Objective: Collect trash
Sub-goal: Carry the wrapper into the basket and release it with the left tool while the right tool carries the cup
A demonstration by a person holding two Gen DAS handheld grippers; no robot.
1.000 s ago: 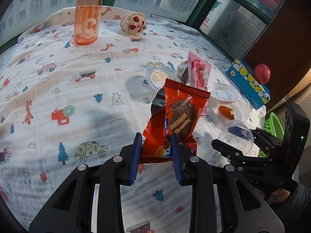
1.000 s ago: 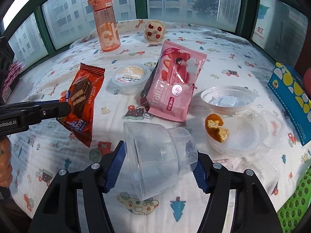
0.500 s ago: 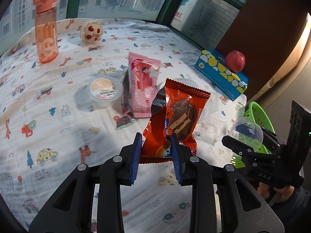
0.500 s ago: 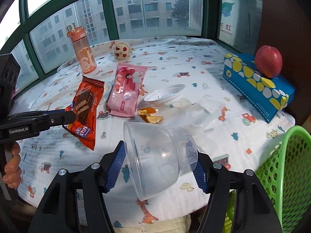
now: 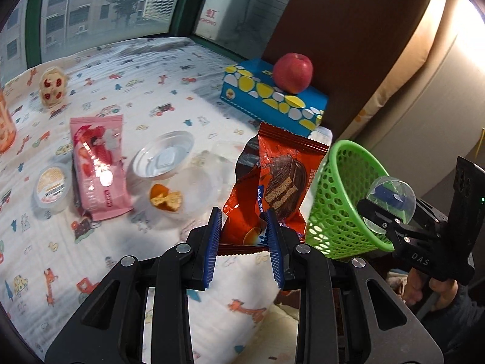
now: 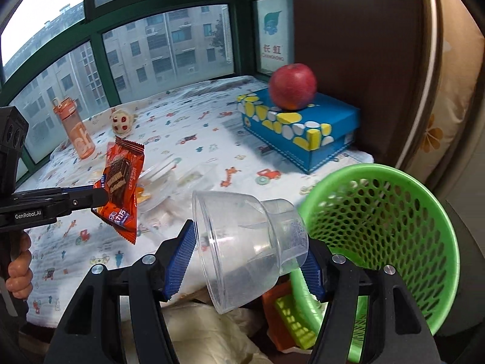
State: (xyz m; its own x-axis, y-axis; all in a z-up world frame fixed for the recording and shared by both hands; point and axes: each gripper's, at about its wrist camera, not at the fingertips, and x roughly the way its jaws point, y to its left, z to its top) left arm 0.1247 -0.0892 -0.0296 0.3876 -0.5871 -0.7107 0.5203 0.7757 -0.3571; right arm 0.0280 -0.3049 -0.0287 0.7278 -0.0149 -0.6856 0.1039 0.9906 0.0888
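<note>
My left gripper (image 5: pixel 242 233) is shut on an orange chocolate-cake wrapper (image 5: pixel 279 182) and holds it in the air at the table's near right edge; the wrapper also shows in the right wrist view (image 6: pixel 121 182). My right gripper (image 6: pixel 248 257) is shut on a clear plastic cup (image 6: pixel 242 242), tilted on its side, just left of a green mesh basket (image 6: pixel 394 227). The basket (image 5: pixel 342 200) stands off the table's edge, right of the wrapper. The cup (image 5: pixel 391 200) sits at the basket's right rim in the left wrist view.
On the patterned cloth (image 5: pixel 151 91) lie a pink snack packet (image 5: pixel 97 163), a small lidded cup (image 5: pixel 51 185), clear plastic containers (image 5: pixel 163 157) with a cake scrap (image 5: pixel 166 197). A blue tissue box (image 6: pixel 297 127) carries a red apple (image 6: pixel 292 85). An orange bottle (image 6: pixel 75 133) stands far back.
Both grippers have swung right, away from the table's middle towards the green basket, each still holding its item. The basket is now close to both.
</note>
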